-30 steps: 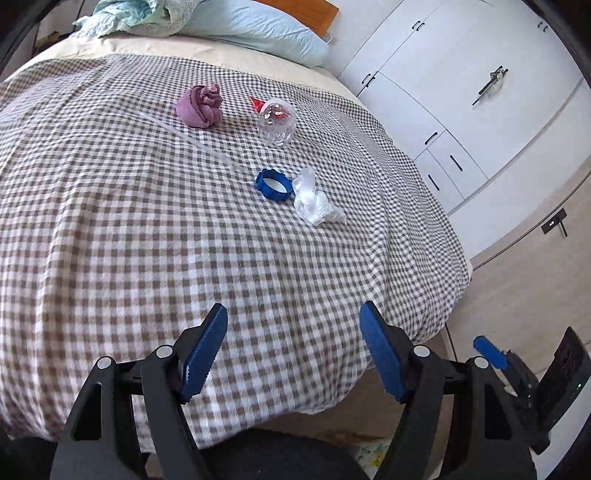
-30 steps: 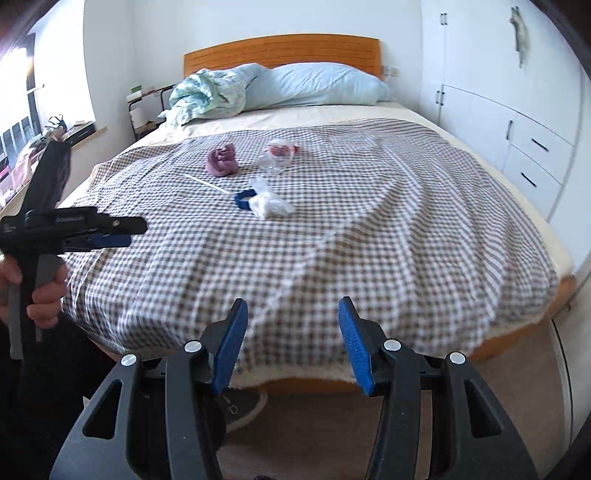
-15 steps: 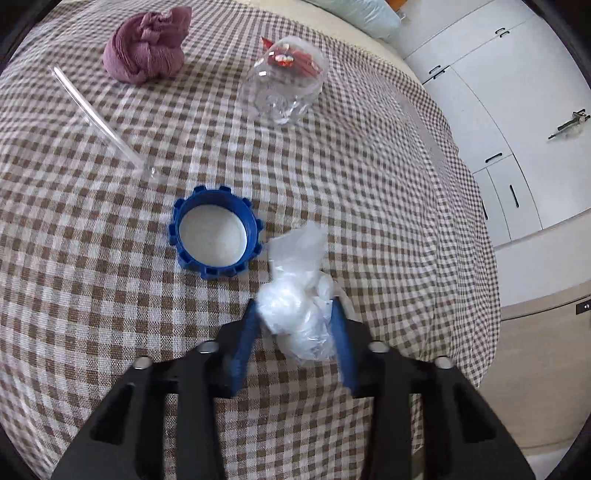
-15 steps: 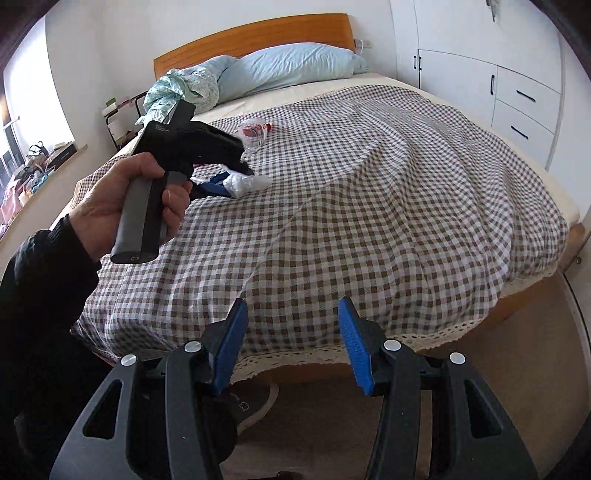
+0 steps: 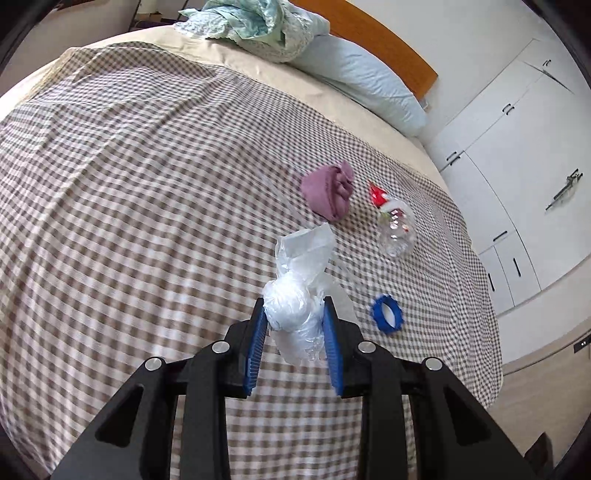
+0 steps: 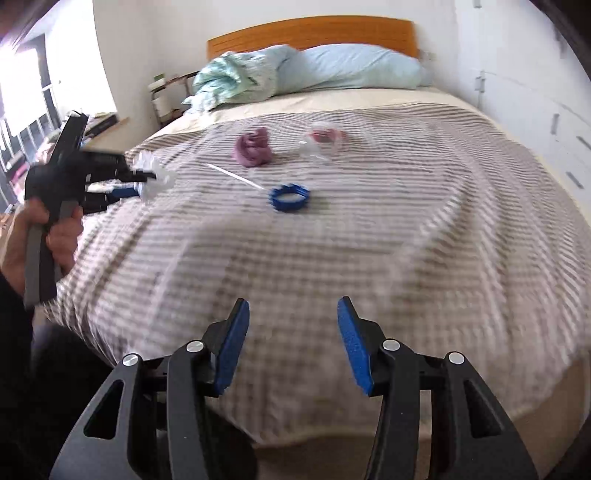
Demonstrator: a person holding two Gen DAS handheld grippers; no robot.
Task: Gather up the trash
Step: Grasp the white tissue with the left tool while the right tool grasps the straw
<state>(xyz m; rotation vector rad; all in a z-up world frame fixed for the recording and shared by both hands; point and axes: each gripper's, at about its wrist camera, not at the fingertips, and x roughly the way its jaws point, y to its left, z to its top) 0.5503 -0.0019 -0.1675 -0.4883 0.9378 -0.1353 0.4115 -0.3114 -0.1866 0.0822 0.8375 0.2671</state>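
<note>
Lifted off the bedspread (image 5: 147,206) since a moment ago, plastic bag (image 5: 295,295) pinched in left gripper (image 5: 295,325), its jaws closing, blue ring (image 5: 386,314), bottle (image 5: 397,229) and purple cloth (image 5: 328,192) beyond, right gripper (image 6: 291,339) empty, jaws apart and closing, no writing legible.

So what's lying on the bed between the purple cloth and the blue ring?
A thin clear straw lies between the purple cloth and blue ring, seen in the right wrist view.

Checked bedspread (image 5: 147,206); blue pillow (image 5: 365,85); orange headboard (image 6: 314,33); white wardrobe (image 5: 517,155).
</note>
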